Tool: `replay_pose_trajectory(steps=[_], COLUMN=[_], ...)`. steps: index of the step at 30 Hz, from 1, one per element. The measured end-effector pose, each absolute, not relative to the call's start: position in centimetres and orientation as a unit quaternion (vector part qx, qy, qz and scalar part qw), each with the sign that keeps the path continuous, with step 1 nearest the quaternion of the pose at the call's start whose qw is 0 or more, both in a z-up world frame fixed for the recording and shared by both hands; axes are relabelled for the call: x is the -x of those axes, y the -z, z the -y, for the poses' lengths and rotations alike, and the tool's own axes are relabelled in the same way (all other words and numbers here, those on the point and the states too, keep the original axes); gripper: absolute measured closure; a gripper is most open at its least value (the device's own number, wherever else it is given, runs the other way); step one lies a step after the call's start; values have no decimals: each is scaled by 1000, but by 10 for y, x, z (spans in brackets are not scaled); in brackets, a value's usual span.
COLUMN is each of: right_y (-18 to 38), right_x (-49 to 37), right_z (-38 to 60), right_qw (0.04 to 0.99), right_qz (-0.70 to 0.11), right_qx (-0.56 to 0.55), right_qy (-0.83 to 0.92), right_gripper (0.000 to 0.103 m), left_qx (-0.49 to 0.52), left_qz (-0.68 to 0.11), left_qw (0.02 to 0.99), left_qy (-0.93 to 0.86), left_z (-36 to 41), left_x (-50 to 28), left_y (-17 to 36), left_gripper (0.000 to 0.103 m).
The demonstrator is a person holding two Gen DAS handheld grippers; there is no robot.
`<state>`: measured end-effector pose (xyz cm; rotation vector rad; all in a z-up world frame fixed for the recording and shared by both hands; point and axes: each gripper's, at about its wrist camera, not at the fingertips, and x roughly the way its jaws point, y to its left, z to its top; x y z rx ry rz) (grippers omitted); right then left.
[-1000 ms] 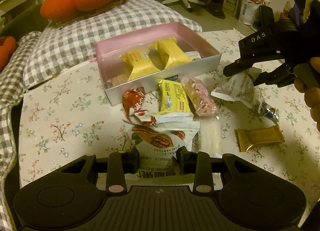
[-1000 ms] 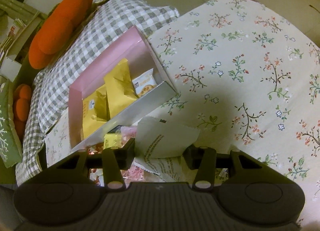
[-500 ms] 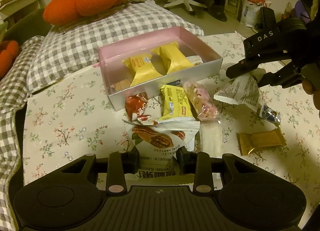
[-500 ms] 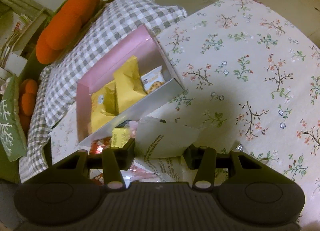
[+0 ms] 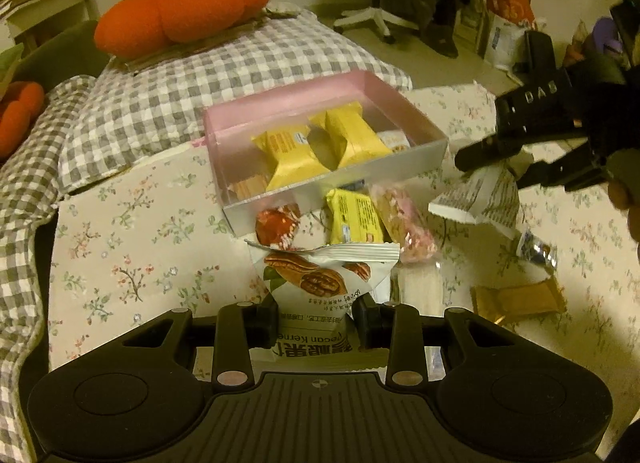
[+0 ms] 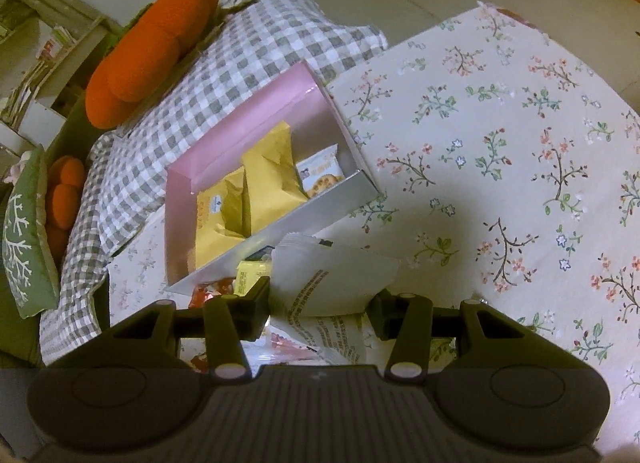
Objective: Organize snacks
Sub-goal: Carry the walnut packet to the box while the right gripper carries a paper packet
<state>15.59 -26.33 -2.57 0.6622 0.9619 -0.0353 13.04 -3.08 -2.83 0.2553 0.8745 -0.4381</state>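
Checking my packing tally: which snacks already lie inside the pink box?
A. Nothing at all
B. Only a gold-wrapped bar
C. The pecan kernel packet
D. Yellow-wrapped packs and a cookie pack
D: the pink box holds yellow-wrapped packs with a cookie pack at one end, while the pecan kernel packet is pinched in the left gripper, outside the box.

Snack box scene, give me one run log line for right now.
left gripper: shut on pecan packet | right gripper: shut on white packet | pink box: partly filled
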Motion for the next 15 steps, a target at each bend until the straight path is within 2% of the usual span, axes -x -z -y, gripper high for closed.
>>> replay_pose_trajectory(steps=[15], right_y=[12], right_x=[-165], right_z=[268], right_qw=[857], right_qz=[-413], right_qx=[-307], right_qy=[16], right_gripper=[58], left_qx=[-54], left_qz=[-392], left_qw=[903], left_qy=[167], left_z=[4], left_x=[-171], left_y=[4], left_gripper=[70])
